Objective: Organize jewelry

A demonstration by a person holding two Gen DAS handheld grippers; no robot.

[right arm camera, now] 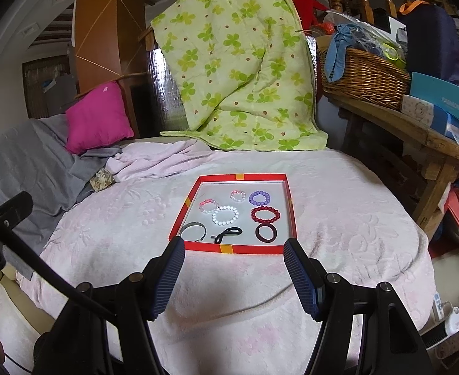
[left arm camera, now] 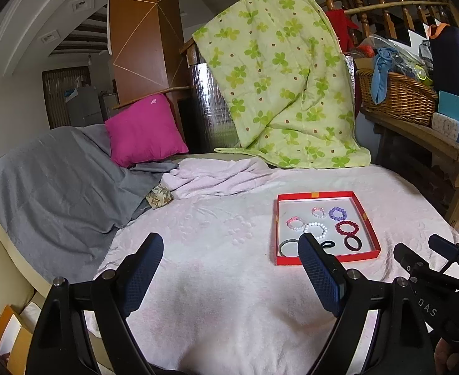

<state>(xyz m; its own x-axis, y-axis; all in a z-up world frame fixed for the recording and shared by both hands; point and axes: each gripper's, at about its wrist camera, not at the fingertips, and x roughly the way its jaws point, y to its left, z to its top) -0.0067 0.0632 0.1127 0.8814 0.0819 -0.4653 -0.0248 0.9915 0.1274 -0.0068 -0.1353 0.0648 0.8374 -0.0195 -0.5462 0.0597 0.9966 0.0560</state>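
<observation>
Both claws hang above the bed covered in a pale pink plush blanket [right arm camera: 338, 218], neither holding anything. The left claw [left arm camera: 231, 261] has its jaws wide apart over bare blanket, off to the left of the shallow red cardboard tray [right arm camera: 179, 215]; the right claw [right arm camera: 234, 259] has its jaws apart too, lined up just short of the tray's near rim, probably so it can reach in next. The tray sits flat in the middle of the bed and all the jewelry looks already inside it, spread out and mostly not touching: a small pink-white bead bracelet [right arm camera: 237, 195], a purple bead bracelet [right arm camera: 259, 197], a pale pink bead bracelet [right arm camera: 208, 207] touching a white bead bracelet [right arm camera: 225, 215], a dark red bead bracelet [right arm camera: 265, 214], a dark maroon solid bangle [right arm camera: 266, 233], a grey open cuff bangle [right arm camera: 192, 231] and a black cord piece [right arm camera: 228, 233]. Judging by that, sorting looks nearly done or not yet begun; I cannot tell which.
</observation>
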